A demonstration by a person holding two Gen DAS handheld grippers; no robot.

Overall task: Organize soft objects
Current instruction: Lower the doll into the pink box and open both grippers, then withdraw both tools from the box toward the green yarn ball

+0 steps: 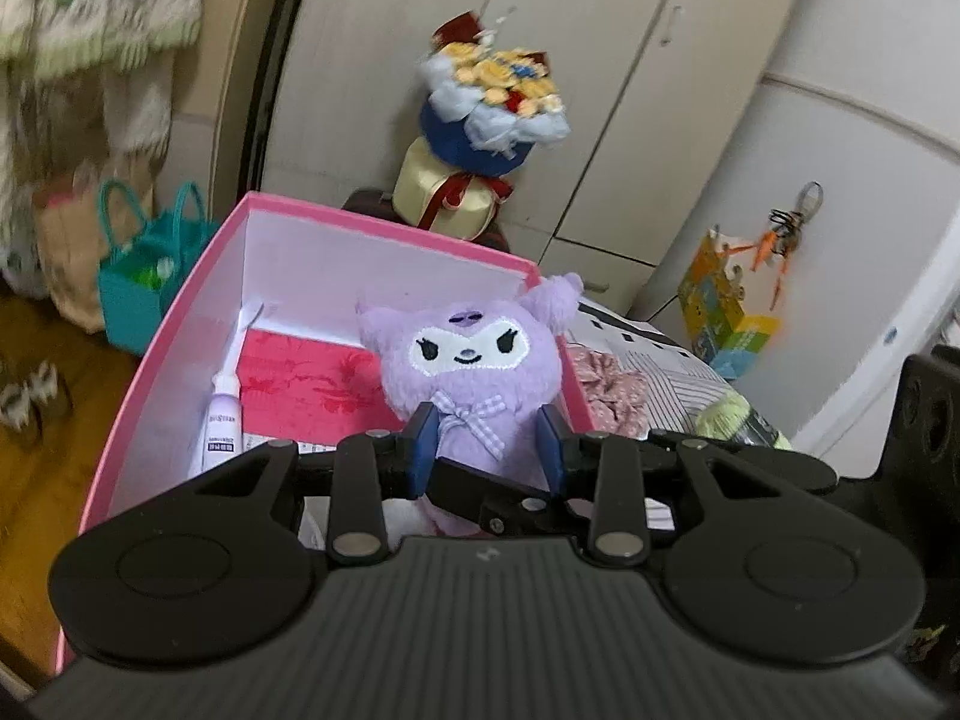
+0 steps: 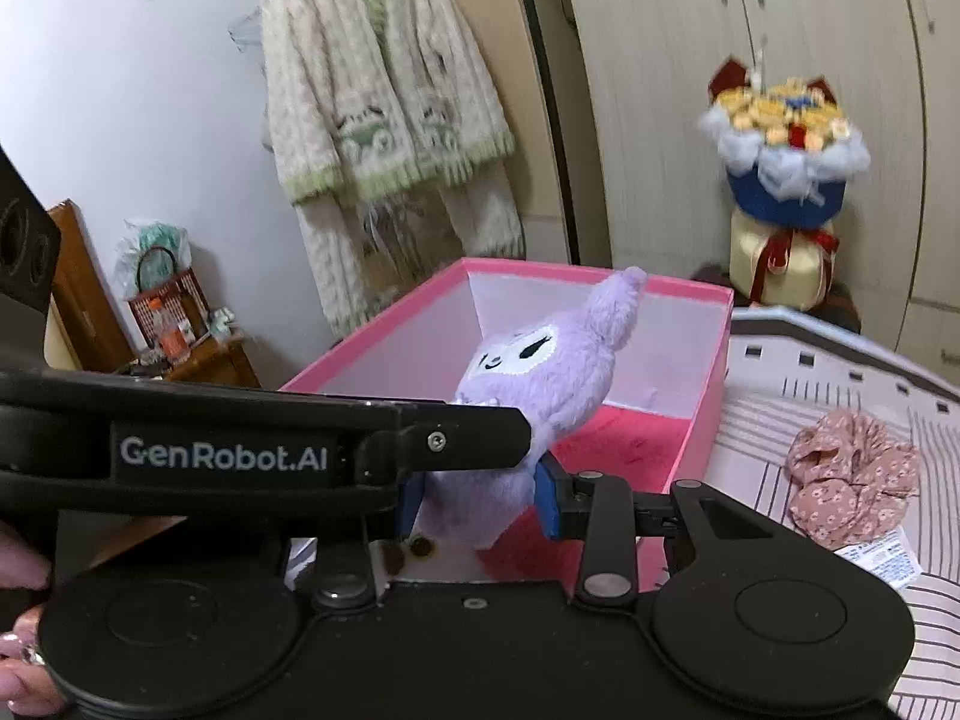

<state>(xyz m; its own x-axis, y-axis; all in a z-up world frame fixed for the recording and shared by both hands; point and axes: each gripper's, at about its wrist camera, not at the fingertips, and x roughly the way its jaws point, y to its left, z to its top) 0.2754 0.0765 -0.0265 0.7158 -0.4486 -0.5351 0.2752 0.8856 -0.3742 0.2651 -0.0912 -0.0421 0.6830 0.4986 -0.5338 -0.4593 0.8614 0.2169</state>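
A purple plush toy (image 1: 462, 360) with a white embroidered face and a checked bow hangs over the open pink box (image 1: 180, 324). My left gripper (image 1: 486, 450) is shut on the plush's body, its blue pads pressing both sides below the bow. In the right wrist view the plush toy (image 2: 540, 378) leans right, and my right gripper (image 2: 480, 504) is shut on its lower body. The left gripper's finger (image 2: 468, 438) reaches in from the left and lies against the toy. The pink box (image 2: 708, 396) holds a red cloth (image 1: 300, 384). A pink floral scrunchie (image 2: 852, 480) lies on the striped bedding.
A white tube (image 1: 222, 414) leans inside the box's left wall. Behind the box stand a bouquet (image 1: 492, 102) and wardrobe doors (image 1: 660, 90). A teal bag (image 1: 144, 276) sits on the floor at left. A knitted cardigan (image 2: 384, 96) hangs on the wall. A colourful carton (image 1: 720, 306) stands at right.
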